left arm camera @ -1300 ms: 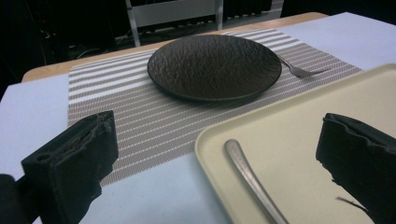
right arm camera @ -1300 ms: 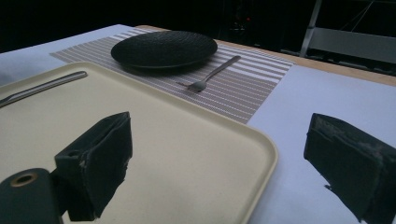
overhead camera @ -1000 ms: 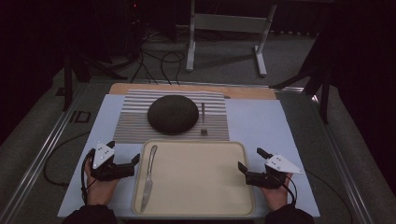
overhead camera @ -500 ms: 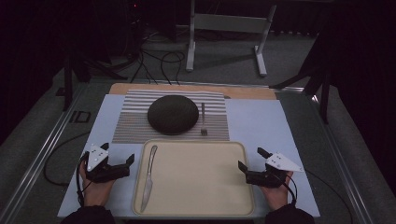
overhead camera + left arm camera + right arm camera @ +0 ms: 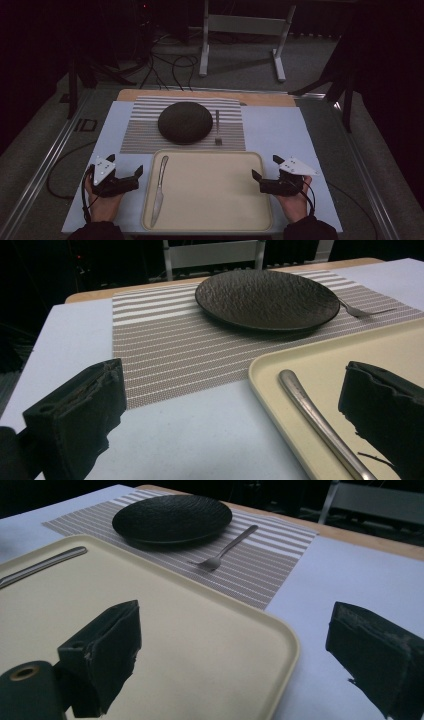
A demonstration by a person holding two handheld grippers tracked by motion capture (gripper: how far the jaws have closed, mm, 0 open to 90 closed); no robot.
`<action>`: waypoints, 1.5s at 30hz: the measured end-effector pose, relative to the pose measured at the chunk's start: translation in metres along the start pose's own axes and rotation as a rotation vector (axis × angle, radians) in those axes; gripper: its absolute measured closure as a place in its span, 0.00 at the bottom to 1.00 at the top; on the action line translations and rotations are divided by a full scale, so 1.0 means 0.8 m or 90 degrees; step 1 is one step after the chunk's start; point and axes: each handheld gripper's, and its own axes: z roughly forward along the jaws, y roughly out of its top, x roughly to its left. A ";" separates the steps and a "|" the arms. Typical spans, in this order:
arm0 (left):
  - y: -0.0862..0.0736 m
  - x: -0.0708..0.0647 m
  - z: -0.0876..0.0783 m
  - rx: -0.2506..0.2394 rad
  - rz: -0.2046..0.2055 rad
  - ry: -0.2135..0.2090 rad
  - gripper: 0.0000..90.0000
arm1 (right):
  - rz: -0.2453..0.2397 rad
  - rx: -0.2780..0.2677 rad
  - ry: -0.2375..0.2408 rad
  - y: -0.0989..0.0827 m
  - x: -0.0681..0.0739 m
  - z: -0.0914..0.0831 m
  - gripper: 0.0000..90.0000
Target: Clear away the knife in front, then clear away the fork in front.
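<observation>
**Table setting: knife pickup pending, both tools empty**

Left tool [image 5: 134,176] sits just left of the beige tray [image 5: 210,220], jaws spread wide, holding nothing. Right tool [image 5: 261,180] mirrors it at the tray's right edge, jaws also apart and empty.

Knife [image 5: 159,189] lies flat along the tray's left side, handle toward the placemat [image 5: 140,135], blade toward the person. In the left gripper view the knife handle [image 5: 310,410] lies just inside the right jaw, not yet between the pads.

Black plate [image 5: 185,122] and fork [image 5: 218,127] are already on the placemat, fork just right of the plate.

Judgement: the step is the approach to the knife. Next move: shift the left tool over the tray rim, drop the jaws astride the handle, close. The handle is thin and flat on the tray, so the jaws need to come in low or they may slip off.
</observation>
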 end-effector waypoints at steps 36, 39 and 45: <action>-0.001 -0.004 0.003 0.011 0.015 0.005 0.00 | 0.013 0.011 0.000 0.071 -0.008 0.030 0.08; -0.001 -0.005 0.003 0.011 0.015 0.006 0.00 | 0.013 0.011 -0.003 0.077 -0.008 0.032 0.08; -0.002 -0.005 0.004 0.012 0.017 0.004 0.00 | 0.010 0.017 -0.007 0.090 -0.006 0.041 0.08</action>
